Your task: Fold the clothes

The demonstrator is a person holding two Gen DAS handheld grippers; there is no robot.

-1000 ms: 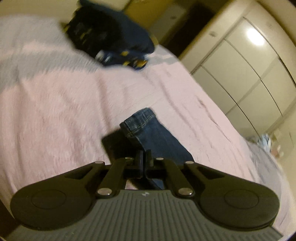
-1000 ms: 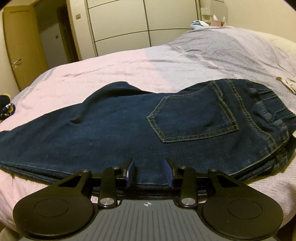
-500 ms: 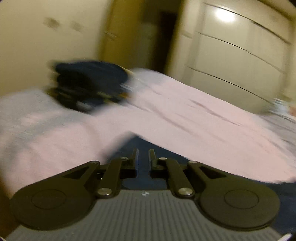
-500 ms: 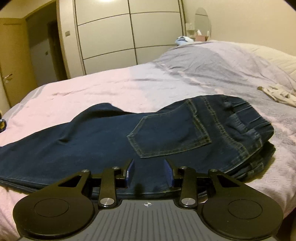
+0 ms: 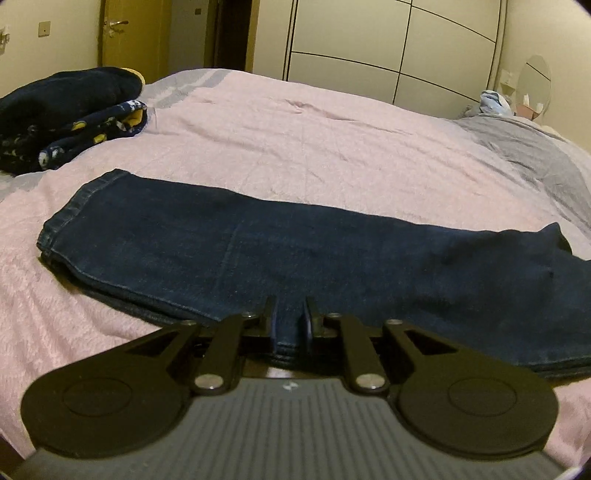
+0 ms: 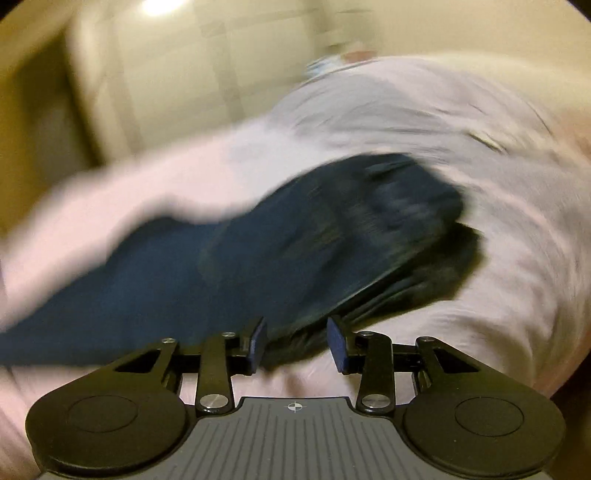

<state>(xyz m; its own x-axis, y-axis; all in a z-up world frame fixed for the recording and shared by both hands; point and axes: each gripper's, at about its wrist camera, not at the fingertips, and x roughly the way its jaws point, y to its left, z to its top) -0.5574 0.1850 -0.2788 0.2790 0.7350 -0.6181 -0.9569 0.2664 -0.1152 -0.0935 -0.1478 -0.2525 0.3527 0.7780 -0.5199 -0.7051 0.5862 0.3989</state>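
Note:
Dark blue jeans [image 5: 295, 251] lie flat across the pink bed [image 5: 314, 147], legs stacked, with the hem at the left and the seat end running off to the right. My left gripper [image 5: 290, 321] sits low at the jeans' near edge, open by a narrow gap with denim showing between its fingers. The right wrist view is smeared by motion. There the jeans [image 6: 258, 258] stretch from lower left to the bunched waist at upper right. My right gripper [image 6: 295, 343] is wide open at their near edge, holding nothing.
A pile of dark patterned fabric [image 5: 74, 110] lies at the bed's far left corner. Cream wardrobe doors [image 5: 388, 48] and a brown door [image 5: 125, 33] stand beyond the bed. Grey bedding [image 5: 528, 155] covers the far right, with small items on a nightstand [image 5: 495, 101].
My left gripper, shut on the jeans leg a second ago, has opened; the leg now lies flat on the bed. The right gripper stays open and is swinging fast, blurring its view.

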